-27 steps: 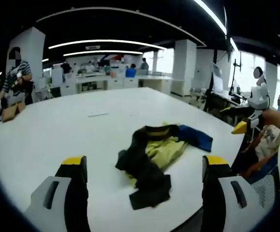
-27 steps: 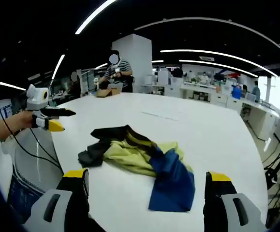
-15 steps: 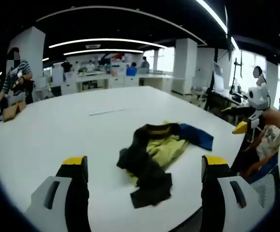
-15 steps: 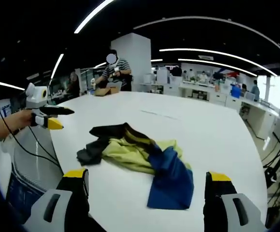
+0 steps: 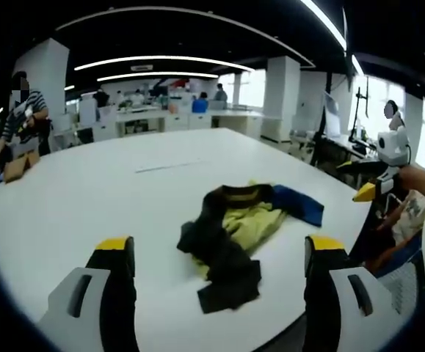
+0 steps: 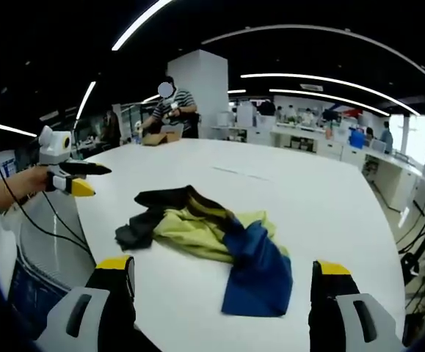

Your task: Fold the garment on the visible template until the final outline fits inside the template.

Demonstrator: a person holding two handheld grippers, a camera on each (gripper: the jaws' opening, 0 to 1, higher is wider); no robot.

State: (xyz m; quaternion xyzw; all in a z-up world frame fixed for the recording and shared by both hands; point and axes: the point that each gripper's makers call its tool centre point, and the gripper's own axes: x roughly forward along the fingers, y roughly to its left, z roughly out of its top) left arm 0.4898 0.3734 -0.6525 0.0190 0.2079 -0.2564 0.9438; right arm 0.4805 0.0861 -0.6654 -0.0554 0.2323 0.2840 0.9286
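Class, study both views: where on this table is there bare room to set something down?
Bare white table lies beyond the crumpled garment toward the far edge, and beside its blue part. The near edge is tighter: both open grippers hover there, left gripper, right gripper.

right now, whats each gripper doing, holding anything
Left gripper: open, holding nothing, short of the garment.
Right gripper: open, holding nothing, short of the garment.

Each hand-held gripper has two broad black jaws capped with yellow tips and flanked by pale grey housings with a dark slot — the left gripper (image 5: 217, 253) and the right gripper (image 6: 224, 275) look alike. Seen from across the table, the left gripper carries a white box on top, a yellow wedge-shaped tip and a thin black cable (image 6: 40, 220) trailing down from it.
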